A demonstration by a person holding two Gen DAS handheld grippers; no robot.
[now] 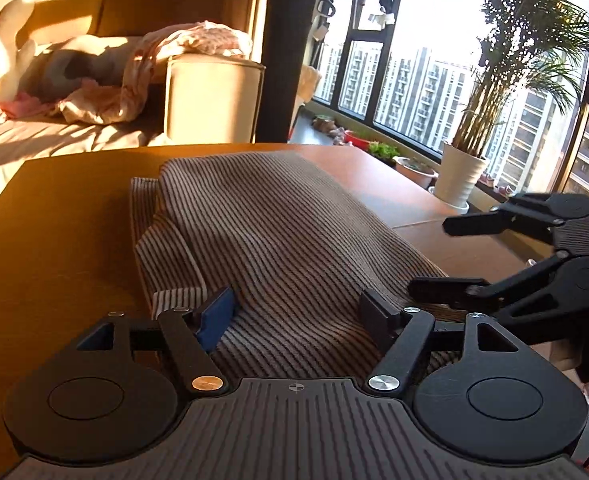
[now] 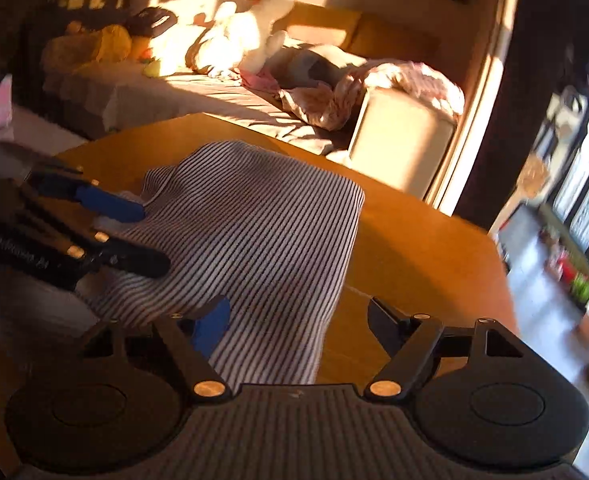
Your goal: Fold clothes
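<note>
"Holding both my grippers wide apart now. My left gripper [image 1: 298, 308] sits over the near edge of the striped top [image 1: 262, 232], pinching nothing."

"And your right gripper [image 2: 298, 316]?"

"Spread too, at the top's right side, so I think each can take a side."

"Where's the top?"

"Bunched on the wooden table [image 1: 62, 216], partly doubled over. I can't tell if folding is early or nearly done. The sofa [image 1: 214, 96] is far behind."

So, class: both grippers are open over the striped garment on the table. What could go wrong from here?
1. The striped garment is bunched in layers, so the left gripper may pinch several at once.
2. The right gripper straddles the garment's edge and could catch only a sliver, or slip onto the table.
</note>
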